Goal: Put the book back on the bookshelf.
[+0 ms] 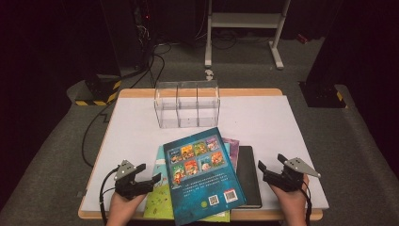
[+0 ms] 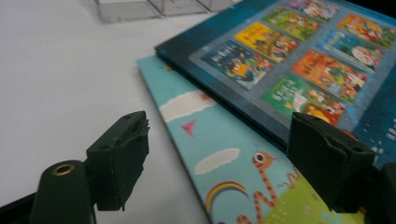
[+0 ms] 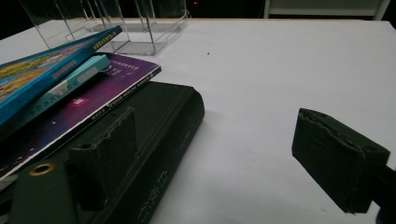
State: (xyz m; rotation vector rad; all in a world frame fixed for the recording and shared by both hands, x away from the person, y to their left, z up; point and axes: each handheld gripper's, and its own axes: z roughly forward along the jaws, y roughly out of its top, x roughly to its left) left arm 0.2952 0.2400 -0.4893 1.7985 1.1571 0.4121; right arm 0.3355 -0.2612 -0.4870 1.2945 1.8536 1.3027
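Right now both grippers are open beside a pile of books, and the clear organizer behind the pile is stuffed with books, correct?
Not quite. The clear organizer is empty, as the high view shows. The rest holds: left gripper and right gripper are open beside the pile of books.

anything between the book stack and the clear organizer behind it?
No. In the high view only bare white table separates the top blue book from the clear organizer; the book's far corner ends just short of it.

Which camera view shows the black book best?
The right gripper view: the black book lies close, its spine and cover plain beside the open right gripper. The high view shows it small, partly under the other books. In the left gripper view I cannot make it out.
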